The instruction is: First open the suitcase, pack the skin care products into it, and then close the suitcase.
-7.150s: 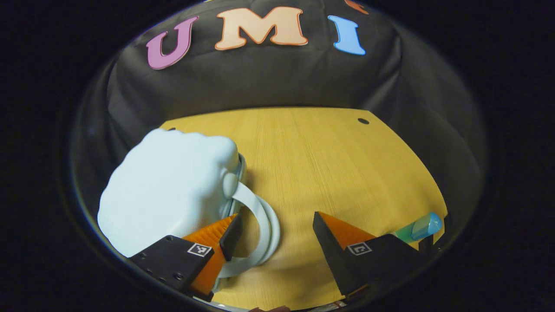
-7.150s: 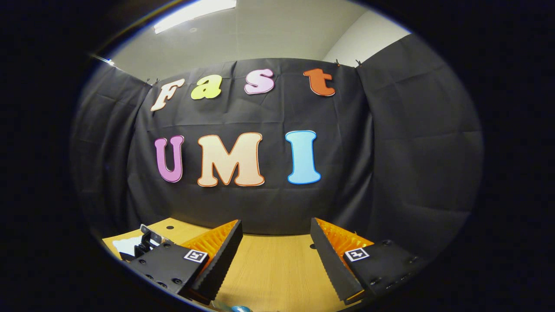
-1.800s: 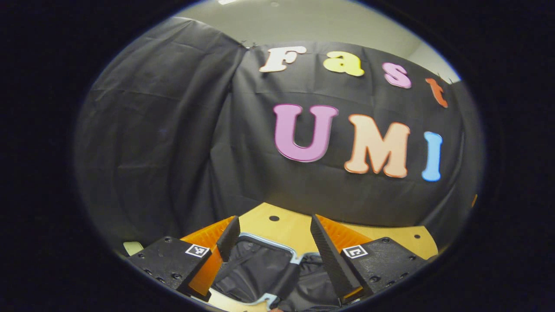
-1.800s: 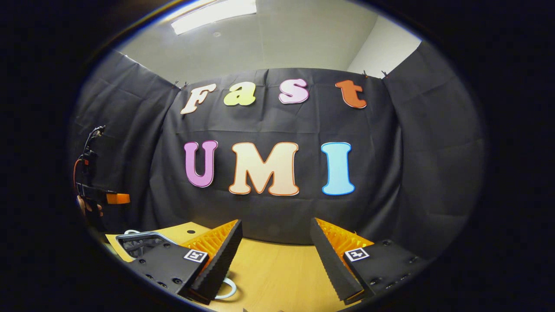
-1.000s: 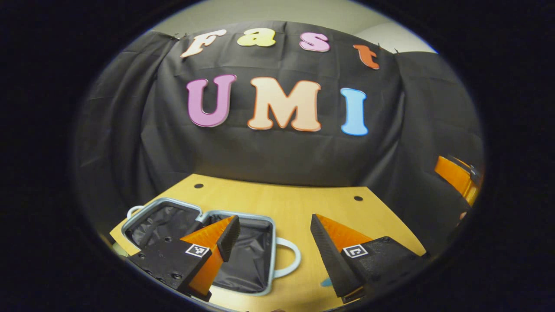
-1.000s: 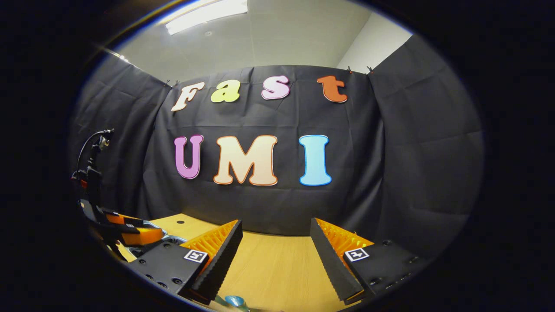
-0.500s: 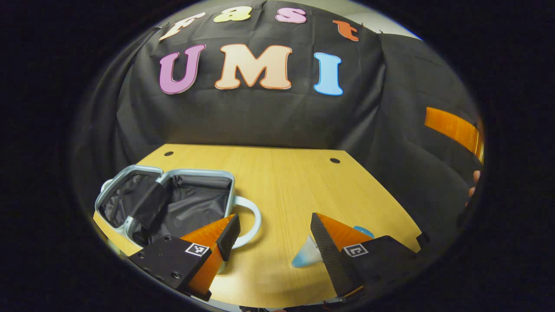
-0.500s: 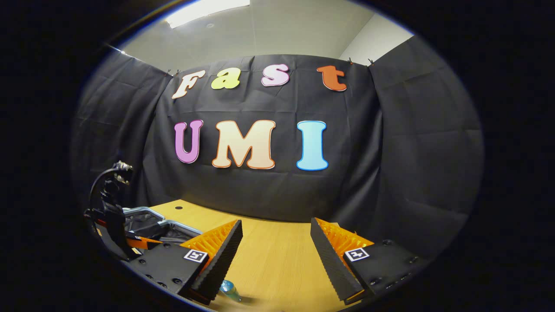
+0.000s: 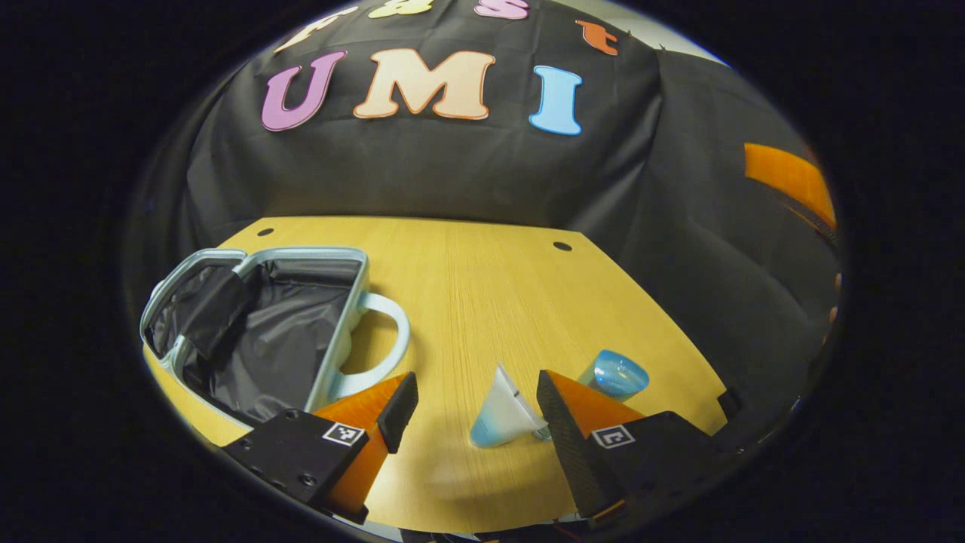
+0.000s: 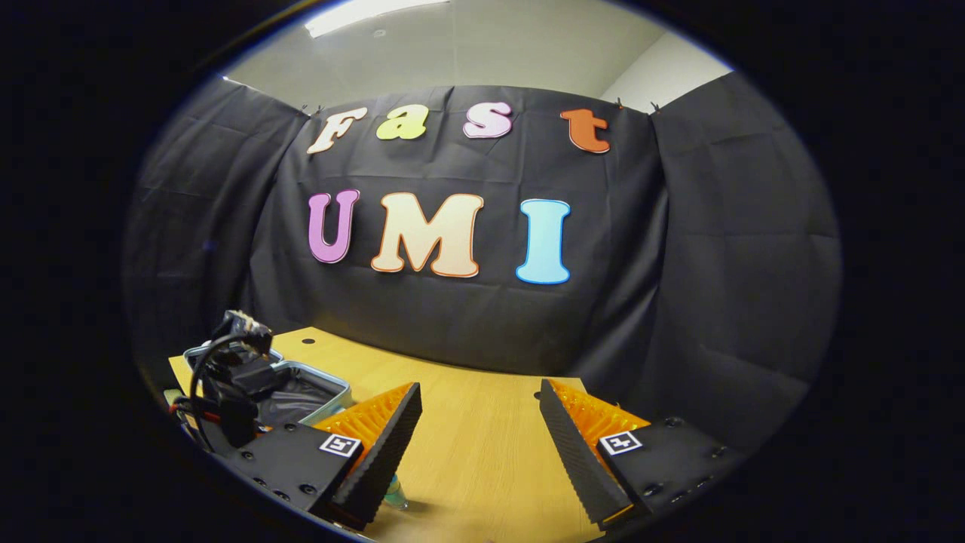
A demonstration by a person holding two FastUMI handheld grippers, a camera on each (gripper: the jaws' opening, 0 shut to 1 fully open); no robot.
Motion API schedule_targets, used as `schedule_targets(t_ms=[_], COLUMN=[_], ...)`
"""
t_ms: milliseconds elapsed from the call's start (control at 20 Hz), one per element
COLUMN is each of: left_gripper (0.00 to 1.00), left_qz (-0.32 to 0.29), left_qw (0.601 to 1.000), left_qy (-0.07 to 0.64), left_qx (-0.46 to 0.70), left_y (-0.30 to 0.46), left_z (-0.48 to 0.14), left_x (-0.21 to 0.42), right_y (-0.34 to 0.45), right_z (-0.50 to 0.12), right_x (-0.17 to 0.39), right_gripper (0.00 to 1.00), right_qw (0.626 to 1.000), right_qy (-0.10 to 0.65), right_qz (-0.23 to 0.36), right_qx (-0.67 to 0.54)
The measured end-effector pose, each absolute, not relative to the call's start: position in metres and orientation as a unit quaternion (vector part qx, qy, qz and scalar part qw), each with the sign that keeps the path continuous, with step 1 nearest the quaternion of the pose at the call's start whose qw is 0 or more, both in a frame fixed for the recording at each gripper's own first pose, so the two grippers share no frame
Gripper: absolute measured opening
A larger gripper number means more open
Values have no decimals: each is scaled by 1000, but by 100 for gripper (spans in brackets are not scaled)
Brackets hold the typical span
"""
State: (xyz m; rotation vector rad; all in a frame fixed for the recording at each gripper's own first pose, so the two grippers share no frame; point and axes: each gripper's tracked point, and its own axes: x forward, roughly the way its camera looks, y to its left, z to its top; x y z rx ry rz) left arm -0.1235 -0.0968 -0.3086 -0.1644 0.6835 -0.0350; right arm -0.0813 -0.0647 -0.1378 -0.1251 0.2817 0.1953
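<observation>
Black cloth wall ahead of the gripper; wooden worktop below; pale ceiling with a strip light above.

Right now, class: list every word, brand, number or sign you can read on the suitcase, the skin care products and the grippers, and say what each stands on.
No readable text:
Suitcase: none seen.
White tube: any print is too blurred to read.
Blue-capped bottle: none legible.
Left gripper and right gripper: square coded markers, a pattern only, no words or numbers.
</observation>
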Motion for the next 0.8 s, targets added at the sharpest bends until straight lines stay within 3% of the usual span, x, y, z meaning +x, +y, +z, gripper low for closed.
schedule_targets(t_ms=[150, 250, 400, 800], left_gripper=[83, 67, 22, 19], left_qz=[-23, -26, -33, -15], left_qw=[931, 928, 927, 930], left_qy=[357, 365, 367, 362], left_qx=[-76, -73, -65, -66], left_y=[-104, -107, -106, -78], left_z=[-333, -346, -350, -288], left_x=[-124, -124, -122, -122], right_y=[-61, -50, -31, -7], right_z=[-145, -152, -166, -245], right_x=[-86, -92, -102, -125], right_gripper=[99, 99, 99, 99], right_qw=[981, 979, 974, 954], right_qy=[149, 153, 154, 208], right_qz=[103, 123, 159, 209], right_qx=[-65, -59, -51, -53])
